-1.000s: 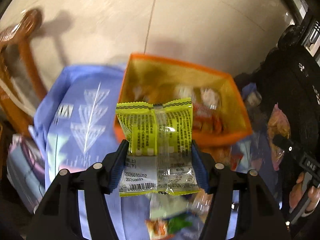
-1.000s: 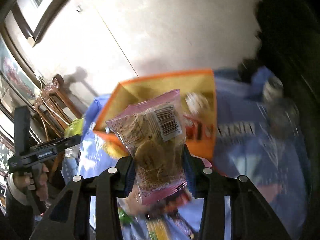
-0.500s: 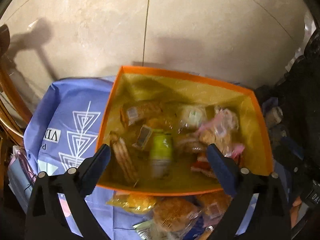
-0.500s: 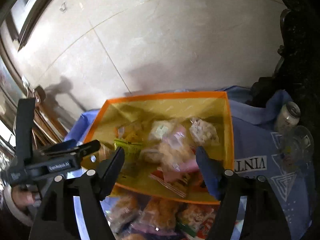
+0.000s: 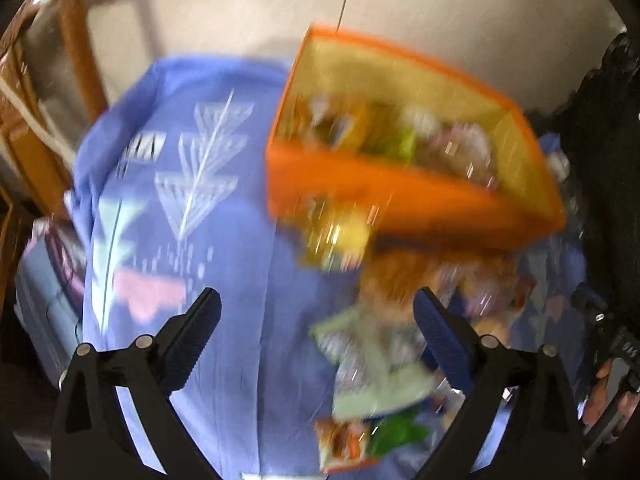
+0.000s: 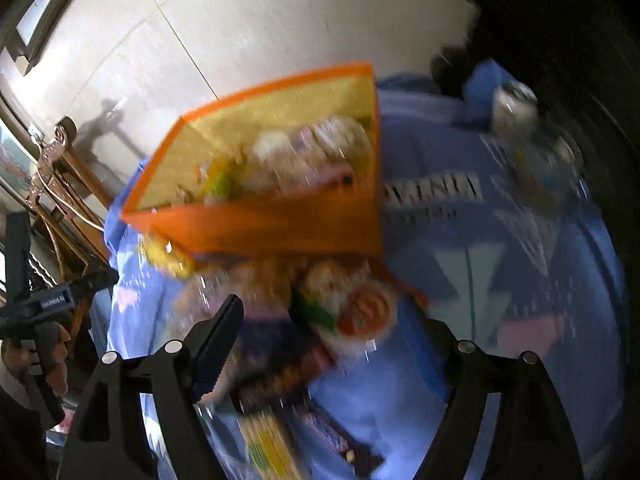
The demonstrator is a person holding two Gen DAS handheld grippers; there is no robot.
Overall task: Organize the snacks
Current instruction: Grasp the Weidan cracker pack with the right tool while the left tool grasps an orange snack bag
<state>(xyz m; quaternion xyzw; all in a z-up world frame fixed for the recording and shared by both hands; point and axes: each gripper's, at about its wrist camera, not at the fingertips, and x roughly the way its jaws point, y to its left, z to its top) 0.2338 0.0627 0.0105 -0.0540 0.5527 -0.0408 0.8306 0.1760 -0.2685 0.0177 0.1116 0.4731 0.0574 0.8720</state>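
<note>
An orange box [image 5: 400, 196] with a yellow inside holds several snack packets; it also shows in the right wrist view [image 6: 280, 228]. In front of it, loose packets lie heaped on the blue cloth, among them a pale green packet [image 5: 376, 360] and an orange-and-white packet [image 6: 352, 304]. My left gripper [image 5: 316, 296] hangs open over the cloth and the heap's left edge, gripping nothing. My right gripper [image 6: 322, 308] is over the heap with its jaws opening; packets show between the fingers but the pads press on none. Both views are motion-blurred.
A blue cloth [image 5: 180, 208] with white print covers the table. A drink can [image 6: 514, 104] stands at the back right. Wooden chairs [image 6: 60, 168] stand to the left on pale tiled floor. A hand [image 6: 48, 344] holds the left gripper at the left edge.
The left gripper let go of a yellow packet and the right of a pink cookie packet; both landed in the box. Both grippers opened, then sank toward the heap in front of it.
</note>
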